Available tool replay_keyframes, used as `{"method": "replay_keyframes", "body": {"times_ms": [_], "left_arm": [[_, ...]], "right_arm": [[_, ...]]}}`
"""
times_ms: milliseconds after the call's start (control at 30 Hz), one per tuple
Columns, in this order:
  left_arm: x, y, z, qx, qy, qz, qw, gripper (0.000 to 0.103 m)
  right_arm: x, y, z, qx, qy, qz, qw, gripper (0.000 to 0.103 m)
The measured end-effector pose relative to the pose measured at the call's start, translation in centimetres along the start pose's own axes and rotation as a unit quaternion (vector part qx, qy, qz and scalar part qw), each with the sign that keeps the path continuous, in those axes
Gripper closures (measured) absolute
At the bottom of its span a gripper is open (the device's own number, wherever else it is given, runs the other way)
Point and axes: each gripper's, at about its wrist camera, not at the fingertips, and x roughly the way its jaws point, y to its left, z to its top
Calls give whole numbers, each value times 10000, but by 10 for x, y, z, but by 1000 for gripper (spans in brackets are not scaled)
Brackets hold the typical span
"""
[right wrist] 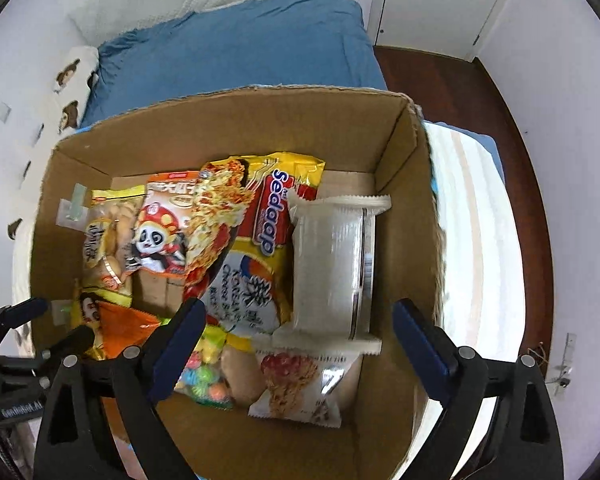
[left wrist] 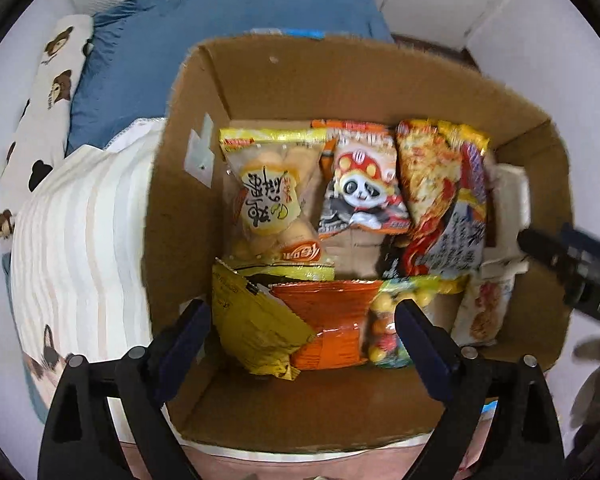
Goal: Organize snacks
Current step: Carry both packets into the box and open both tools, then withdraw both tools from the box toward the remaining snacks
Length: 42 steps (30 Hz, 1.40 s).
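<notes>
Both tongs, left gripper (left wrist: 302, 330) and right gripper (right wrist: 298, 334), hang wide open and empty over the cardboard box (right wrist: 236, 128), where snack packets lie flat inside: light, crinkly, slippery, probably crushable, best pinched at a sealed edge.

Even, soft indoor light, no hard shadows. Strong fisheye bending, black vignette at corners. Motion blur smears cardboard box (left wrist: 532, 116) edges and the right gripper (left wrist: 568, 268) in left view (packets softer too). Mild glare on wrappers; white walls nearly overexposed.
</notes>
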Motion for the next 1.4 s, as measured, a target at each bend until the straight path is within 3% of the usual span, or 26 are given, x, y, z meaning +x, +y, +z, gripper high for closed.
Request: {"method": "replay_keyframes", "body": {"times_ms": [167,533,733,1067,1400], "left_arm": [[-18,0,-18,-140,-499,-68,9986,9],[-51,-9,-55,-136,-1105,115,9937,9],[-78,-12,-74,-37,-1522,224,9881,9],[-127,-21,-129,133,-2327,394,9717,9],[-161,-32,-178,234,-2625,233,9644,9]], "right_arm": [[-19,7,-36,-6,-200,80,9998,7],[-45,3,-81,319,-585,210,9976,7],[-77,6,-99,307,-941,219,9948,7],[-141,17,-154,118,-1635,269,9861,7],[-190,21,-204,42,-2115,396,9766,7]]}}
